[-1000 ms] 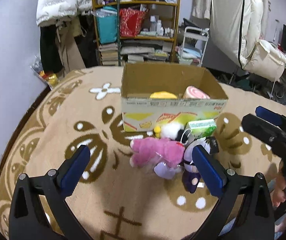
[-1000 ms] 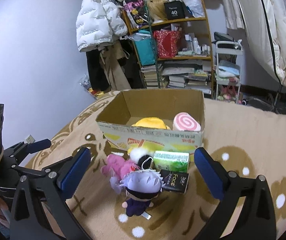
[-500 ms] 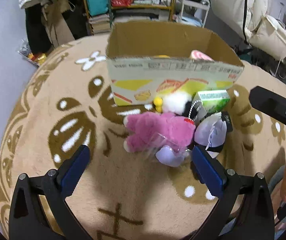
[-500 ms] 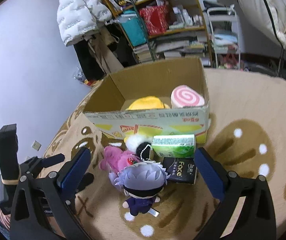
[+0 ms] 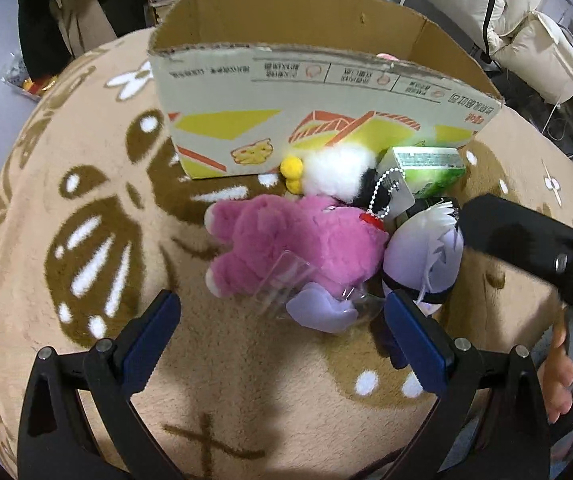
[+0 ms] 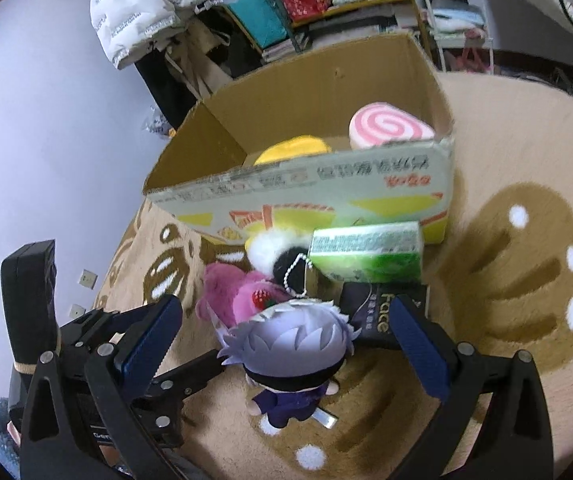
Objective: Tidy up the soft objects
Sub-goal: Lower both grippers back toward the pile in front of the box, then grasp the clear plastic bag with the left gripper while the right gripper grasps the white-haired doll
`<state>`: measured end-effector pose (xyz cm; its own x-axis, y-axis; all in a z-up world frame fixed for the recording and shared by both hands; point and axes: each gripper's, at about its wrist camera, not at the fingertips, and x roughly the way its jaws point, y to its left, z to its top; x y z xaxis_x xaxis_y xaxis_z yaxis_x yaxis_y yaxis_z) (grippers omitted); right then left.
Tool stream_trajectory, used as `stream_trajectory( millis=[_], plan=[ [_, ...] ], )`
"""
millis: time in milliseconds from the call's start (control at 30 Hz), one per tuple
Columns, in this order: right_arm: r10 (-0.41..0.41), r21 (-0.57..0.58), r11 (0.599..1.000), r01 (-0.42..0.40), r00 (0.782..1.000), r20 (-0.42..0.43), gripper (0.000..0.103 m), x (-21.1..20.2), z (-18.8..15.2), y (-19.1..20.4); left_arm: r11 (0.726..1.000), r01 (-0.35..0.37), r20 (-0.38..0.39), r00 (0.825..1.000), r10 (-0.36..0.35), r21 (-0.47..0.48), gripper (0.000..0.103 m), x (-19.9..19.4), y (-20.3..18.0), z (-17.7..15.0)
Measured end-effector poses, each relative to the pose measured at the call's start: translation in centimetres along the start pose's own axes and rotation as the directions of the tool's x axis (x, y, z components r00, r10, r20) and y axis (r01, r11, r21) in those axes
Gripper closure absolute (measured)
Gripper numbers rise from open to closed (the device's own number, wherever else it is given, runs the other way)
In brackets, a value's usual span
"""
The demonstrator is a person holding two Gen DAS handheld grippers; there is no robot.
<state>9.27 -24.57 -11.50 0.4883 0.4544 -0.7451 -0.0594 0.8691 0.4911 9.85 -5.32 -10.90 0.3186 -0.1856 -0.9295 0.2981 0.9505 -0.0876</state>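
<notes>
A pink plush bear (image 5: 290,240) lies on the rug in front of a cardboard box (image 5: 310,120), partly under a clear wrapper. A white-haired doll (image 6: 294,352) lies beside it, with a white, black and yellow fluffy toy (image 5: 338,176) behind. A yellow plush (image 6: 292,150) and a pink swirl plush (image 6: 386,128) sit inside the box (image 6: 326,184). My left gripper (image 5: 282,336) is open, just short of the bear. My right gripper (image 6: 286,344) is open, its fingers either side of the doll.
A green carton (image 6: 366,256) and a black "Face" packet (image 6: 382,312) lie by the box's front right corner. The beige patterned rug (image 5: 86,240) covers the floor. Shelves, a white jacket (image 6: 138,4) and clutter stand behind the box.
Both grippers have moved forward and down toward the pile of toys. The left now hangs over the pink bear and the right over the doll. Both stay open.
</notes>
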Motion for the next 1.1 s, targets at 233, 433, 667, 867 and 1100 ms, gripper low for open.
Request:
stream_trajectory(
  millis=[233, 433, 667, 867, 1100],
  plan=[
    [0.013, 0.005, 1.000, -0.012, 0.998, -0.063, 0.000, 1.8, -0.3, -0.1, 0.999, 0.034, -0.056, 0.998, -0.034, 0.014, 0.002, 1.7, -0.7, 0.3],
    [0.019, 0.039, 0.999, -0.015, 0.994, -0.104, 0.000, 2.7, -0.6, -0.8, 0.999, 0.050, -0.077, 0.996, -0.049, 0.008, 0.002, 2.6, -0.9, 0.7],
    [-0.003, 0.058, 0.998, 0.012, 0.989, -0.147, 0.008, 3.4, -0.7, -1.6, 0.997, 0.075, -0.109, 0.991, -0.075, -0.004, 0.002, 3.7, -1.1, 0.9],
    [-0.012, 0.059, 0.998, 0.021, 0.989, -0.151, 0.013, 3.1, -0.8, -2.0, 0.998, 0.065, -0.123, 0.990, -0.063, 0.015, 0.002, 4.3, -2.1, 0.9],
    [-0.013, 0.059, 0.998, 0.022, 0.988, -0.154, 0.013, 3.1, -0.7, -2.0, 0.999, 0.048, -0.162, 0.986, -0.045, 0.013, 0.002, 5.9, -3.0, 1.0]
  ],
)
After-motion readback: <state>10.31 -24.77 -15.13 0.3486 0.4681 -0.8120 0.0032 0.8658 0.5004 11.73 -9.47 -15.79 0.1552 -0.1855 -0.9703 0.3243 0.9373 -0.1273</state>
